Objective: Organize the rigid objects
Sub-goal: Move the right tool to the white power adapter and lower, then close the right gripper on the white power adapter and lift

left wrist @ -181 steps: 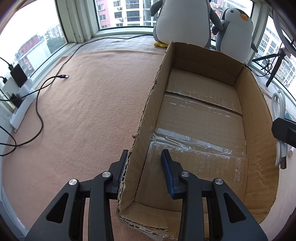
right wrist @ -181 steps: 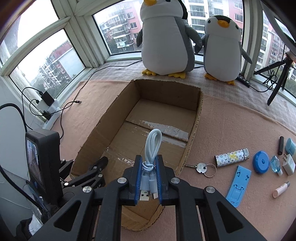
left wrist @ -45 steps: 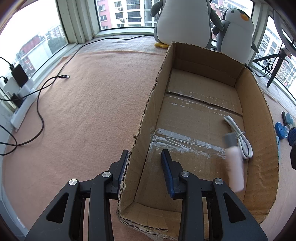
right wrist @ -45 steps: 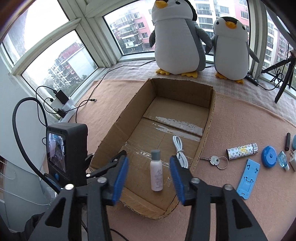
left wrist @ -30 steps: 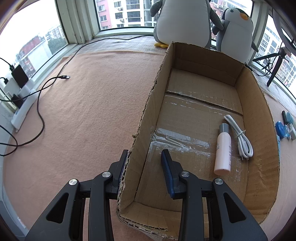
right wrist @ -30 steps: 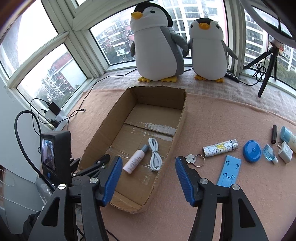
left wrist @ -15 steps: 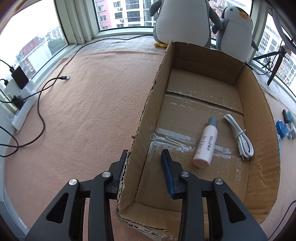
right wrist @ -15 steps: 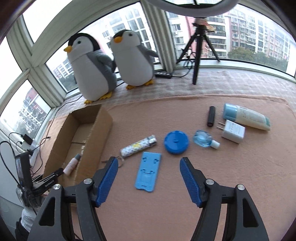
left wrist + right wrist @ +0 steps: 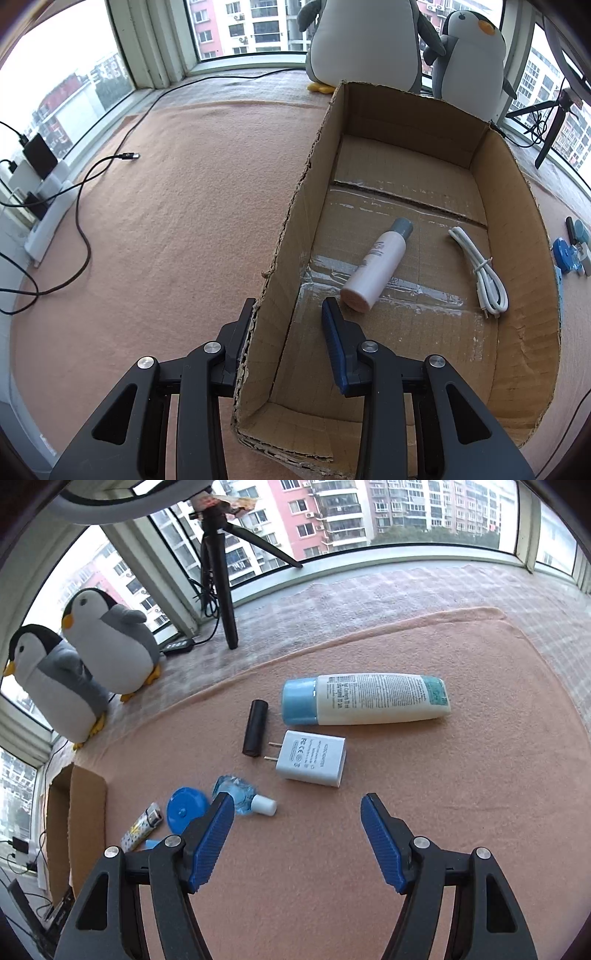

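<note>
Since a moment ago, our right tool [image 9: 297,836] has swung from the brown cardboard box [image 9: 517,206] to hang wide over the white wall charger [image 9: 312,762]; our left tool [image 9: 288,321] straddles the box's wall. Closing carelessly could snag the neighbouring blue glass bottle [image 9: 242,801].

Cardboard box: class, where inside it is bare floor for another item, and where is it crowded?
The open brown cardboard box has bare floor at its far end, between the back wall and the taped seam, and at the near end behind the left gripper. The middle is crowded: a pink grey-capped bottle and a coiled white cable lie there.
</note>
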Tool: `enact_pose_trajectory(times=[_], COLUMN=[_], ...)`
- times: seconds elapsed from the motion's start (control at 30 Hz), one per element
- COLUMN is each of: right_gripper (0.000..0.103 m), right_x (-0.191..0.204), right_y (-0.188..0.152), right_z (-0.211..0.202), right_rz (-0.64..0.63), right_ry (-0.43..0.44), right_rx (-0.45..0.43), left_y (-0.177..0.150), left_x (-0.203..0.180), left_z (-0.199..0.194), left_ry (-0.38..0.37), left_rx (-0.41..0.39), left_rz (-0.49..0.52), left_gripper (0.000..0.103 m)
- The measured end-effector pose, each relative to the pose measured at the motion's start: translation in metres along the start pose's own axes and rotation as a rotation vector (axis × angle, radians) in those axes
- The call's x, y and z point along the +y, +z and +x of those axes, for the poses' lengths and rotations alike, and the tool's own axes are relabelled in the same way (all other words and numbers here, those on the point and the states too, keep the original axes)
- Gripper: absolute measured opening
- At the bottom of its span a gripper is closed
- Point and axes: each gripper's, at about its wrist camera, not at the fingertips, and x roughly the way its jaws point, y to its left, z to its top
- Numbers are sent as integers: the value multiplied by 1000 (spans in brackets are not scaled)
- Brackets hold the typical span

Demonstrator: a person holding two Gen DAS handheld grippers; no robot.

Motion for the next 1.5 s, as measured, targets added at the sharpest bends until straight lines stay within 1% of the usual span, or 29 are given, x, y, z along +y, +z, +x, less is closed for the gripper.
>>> enact_pose_trajectory(times=[0.03, 0.17, 0.27, 0.4, 0.63, 0.9, 1.0, 1.3, 1.5], right_gripper=[68, 68, 68, 68, 68, 67, 63, 62, 62], right_x=[0, 3, 6, 6, 4, 14, 15, 12, 9], right_y=[5, 19, 27, 33, 38, 36, 34, 29, 24], right_z=[6, 30, 40, 51, 70, 75, 75, 69, 53], right_rz=[2, 14, 7, 7, 13, -34, -36, -59, -73], right_ry=[1, -49, -88, -95, -116, -154, -159, -136, -130], right_rx=[15, 78, 90, 119, 143, 154, 152, 155, 127], left_y=[0, 1, 1, 1, 2, 2, 2, 2, 2], left_x=[0, 1, 1, 1, 2, 2, 2, 2, 2], left_z=[0, 1, 1, 1, 1, 1, 2, 2, 2], left_ry=[0, 1, 2, 2, 2, 4, 4, 4, 2], left_rx=[1, 2, 1, 2, 2, 0, 0, 0, 0], left_rz=[-1, -3, -2, -3, 2, 2, 2, 2, -1], left_gripper=[33, 33, 33, 33, 33, 33, 33, 33, 33])
